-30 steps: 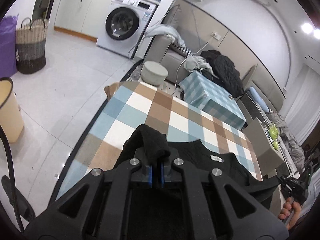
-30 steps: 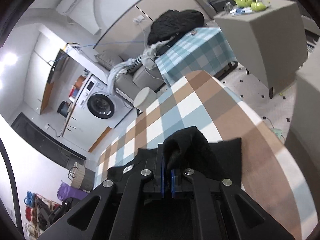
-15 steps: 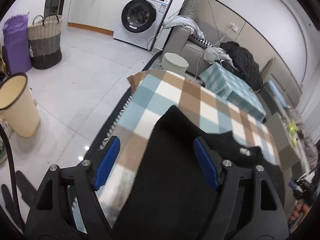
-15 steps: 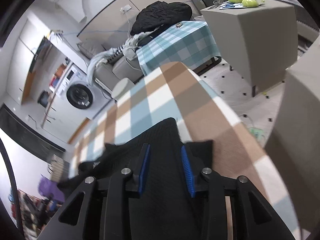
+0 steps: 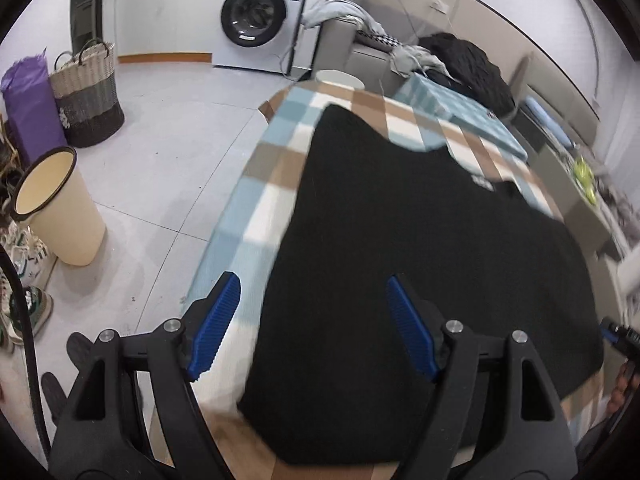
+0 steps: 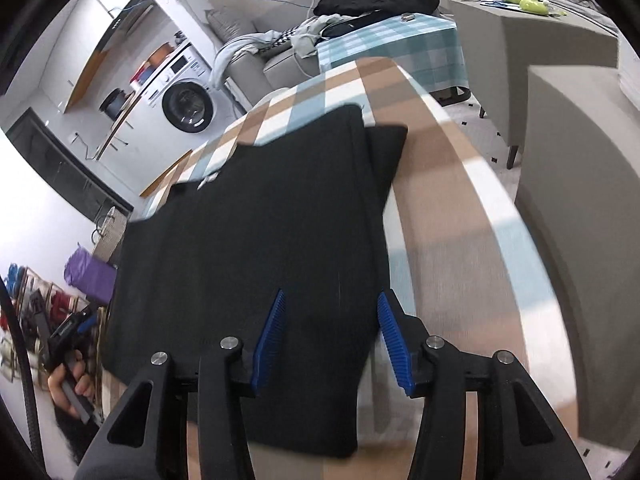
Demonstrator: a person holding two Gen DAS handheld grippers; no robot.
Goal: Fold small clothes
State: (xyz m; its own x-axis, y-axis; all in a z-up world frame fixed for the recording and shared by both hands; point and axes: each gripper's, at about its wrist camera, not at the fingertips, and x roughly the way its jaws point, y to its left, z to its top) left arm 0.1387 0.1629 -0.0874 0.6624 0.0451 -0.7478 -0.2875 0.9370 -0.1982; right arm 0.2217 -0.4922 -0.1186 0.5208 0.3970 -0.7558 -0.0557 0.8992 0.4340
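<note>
1. Left wrist view, far left: cream plastic bin [image 5: 56, 208], round, dark rim, on pale tiled floor; behind it a woven basket [image 5: 86, 92] w/ dark lower band, and a purple bag [image 5: 28, 108] beside that.
2. Left gripper [image 5: 312, 328] – jaws wide apart, nothing pinched; ribbed blue pads [image 5: 218, 320] on black plastic arms. One pad over bare cloth, the other over the garment.
3. Black garment [image 5: 420, 240] – soft, matte knit, lying flat on the checked tablecloth [image 5: 272, 160] (blue, tan, white squares); small white label near the neckline.
4. White washing machine [image 5: 260, 16] at back, round door.
5. Right gripper [image 6: 330, 336] – jaws have just been opening, now partly apart; pads hover over the garment's near edge, not pressing it.
6. Right of it: tablecloth's bare edge, then grey upholstered blocks [image 6: 560, 220].
</note>
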